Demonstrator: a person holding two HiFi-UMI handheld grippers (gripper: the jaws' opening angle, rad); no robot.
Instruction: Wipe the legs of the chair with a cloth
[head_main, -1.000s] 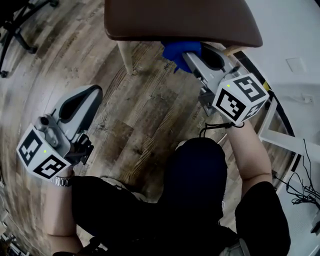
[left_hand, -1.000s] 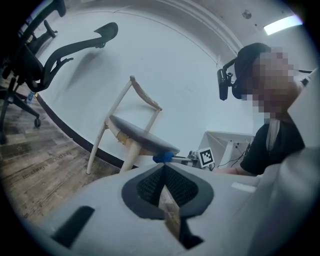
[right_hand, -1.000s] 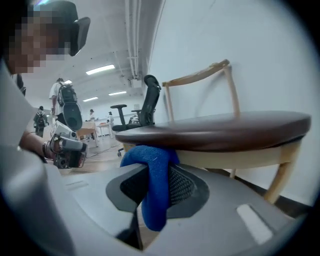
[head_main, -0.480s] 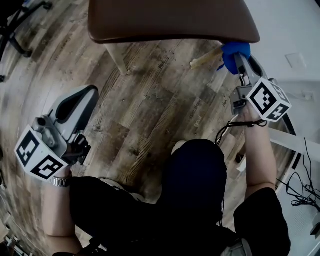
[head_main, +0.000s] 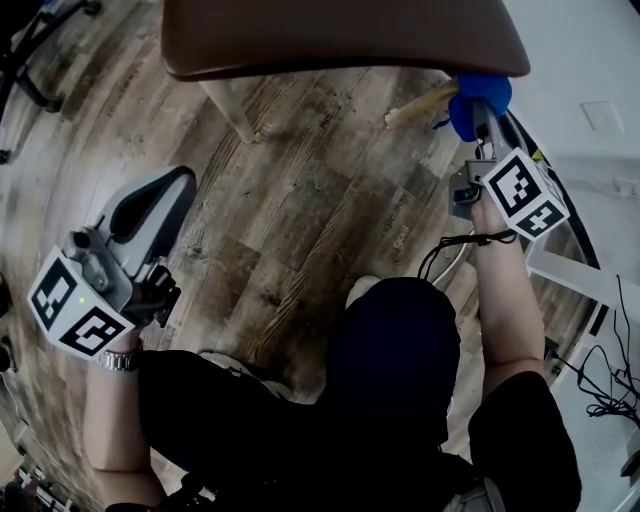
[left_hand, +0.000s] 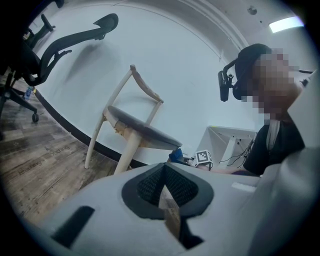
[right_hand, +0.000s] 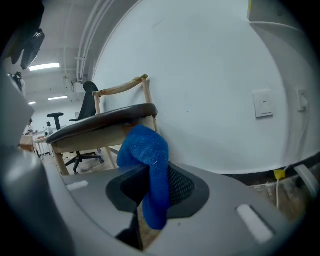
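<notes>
Both over plank floor (head_main: 320, 220): my right gripper (head_main: 483, 118) clamps blue cloth (head_main: 478, 92) at the chair leg (head_main: 420, 103) by the white wall (right_hand: 210, 90); left gripper (head_main: 170, 190) closed.

Black sleeves (head_main: 525, 425); metal wristwatch (head_main: 120, 361); grey left claw (head_main: 178, 186), right claw (head_main: 482, 117)

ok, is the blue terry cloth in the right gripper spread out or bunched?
Bunched: the blue terry cloth is a crumpled wad pinched in the right gripper.
</notes>
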